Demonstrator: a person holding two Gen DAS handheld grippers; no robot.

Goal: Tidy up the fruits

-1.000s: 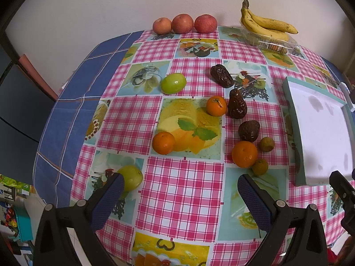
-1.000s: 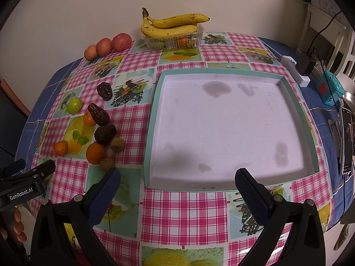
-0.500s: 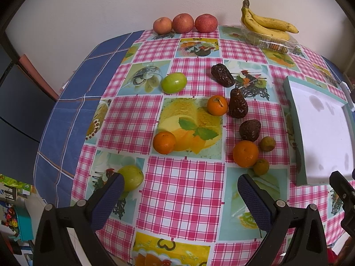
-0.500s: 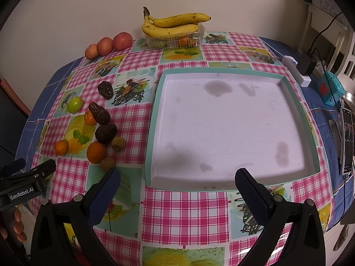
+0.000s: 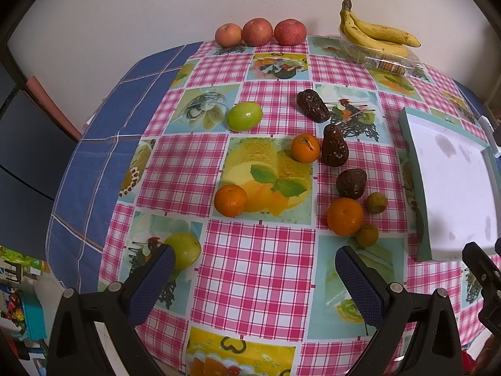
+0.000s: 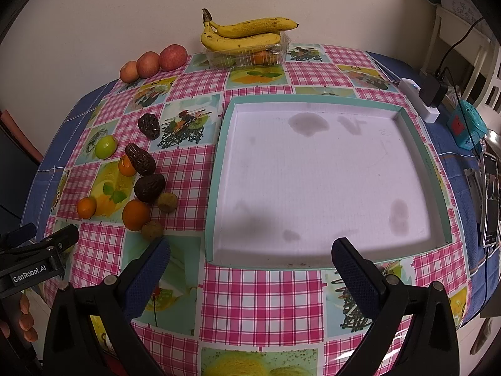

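Loose fruit lies on the checked tablecloth: three oranges, the nearest one (image 5: 345, 216), a middle one (image 5: 230, 200) and a far one (image 5: 305, 148); three dark avocados (image 5: 351, 183); two small brownish fruits (image 5: 367, 235); two green fruits (image 5: 243, 116), one (image 5: 185, 250) just behind my left finger. A white tray with a teal rim (image 6: 219, 169) sits empty to the right of them. My left gripper (image 5: 255, 266) hangs open above the near table edge, holding nothing. My right gripper (image 6: 250, 258) is open over the tray's near rim, empty.
Three apples (image 5: 257, 32) line the wall; bananas (image 6: 247, 31) rest on a clear plastic box (image 6: 247, 56). A white charger block (image 6: 419, 101), a teal toy (image 6: 466, 125) and a phone (image 6: 490, 200) lie right of the tray. The left gripper's body (image 6: 34, 263) shows at left.
Both views have shifted very slightly; the fruits and tray have not moved, and both grippers stay open.
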